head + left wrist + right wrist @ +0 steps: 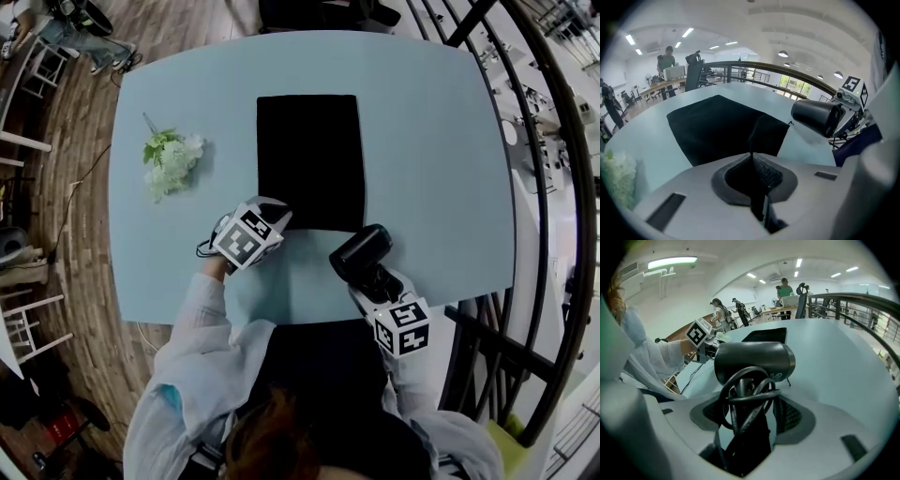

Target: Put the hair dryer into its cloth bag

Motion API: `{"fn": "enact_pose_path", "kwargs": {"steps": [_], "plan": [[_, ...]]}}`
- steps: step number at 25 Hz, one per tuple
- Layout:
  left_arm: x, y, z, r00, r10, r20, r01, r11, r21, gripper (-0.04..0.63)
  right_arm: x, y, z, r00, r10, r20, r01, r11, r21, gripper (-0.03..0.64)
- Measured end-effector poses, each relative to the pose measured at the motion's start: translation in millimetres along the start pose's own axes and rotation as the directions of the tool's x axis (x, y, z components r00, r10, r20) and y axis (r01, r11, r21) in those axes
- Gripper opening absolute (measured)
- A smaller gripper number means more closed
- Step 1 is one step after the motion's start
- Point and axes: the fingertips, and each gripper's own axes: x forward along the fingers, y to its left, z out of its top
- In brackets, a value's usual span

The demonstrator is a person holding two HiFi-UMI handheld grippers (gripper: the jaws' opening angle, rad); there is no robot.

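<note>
Left gripper (279, 216) clenched on the near edge of the flat black cloth bag (309, 155), which lies on the pale blue table (441, 141). Right gripper (373, 277) grasps the black cord-wrapped hair dryer (361, 249), just beside the bag. Mouth-opening step, I judge; next, lift that edge and feed the barrel in

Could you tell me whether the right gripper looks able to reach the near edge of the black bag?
Probably yes: the right gripper, holding the hair dryer, is just beside the black bag's near corner, only bare table between; the left gripper pinches that edge further left.
</note>
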Motion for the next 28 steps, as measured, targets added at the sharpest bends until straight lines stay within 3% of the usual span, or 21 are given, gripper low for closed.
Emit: {"fn": "enact_pose_path", "kwargs": {"steps": [6,11,22,28], "plan": [[-10.6,-5.5,11.6,0.997,-0.069,0.041,0.07,0.997,-0.022,0.023,2.2,1.4,2.2,1.0,0.006,-0.003,-0.006,1.0,-0.007,0.308],[-24.9,-10.7,38.9,0.985,-0.104,0.14,0.113,0.992,-0.058,0.021,3.9,11.3,6.7,0.999,0.037,-0.003,-0.037,0.998,-0.04,0.308],[-51.2,-31.6,75.7,0.957,-0.141,0.256,0.153,0.988,-0.03,0.023,45.0,59.1,21.2,0.979,0.199,-0.033,-0.201,0.974,-0.106,0.307],[-69.9,-57.0,74.7,0.943,-0.206,0.261,0.206,0.978,0.025,0.022,59.2,54.6,35.0,0.981,0.194,-0.019,-0.195,0.978,-0.068,0.305]]}}
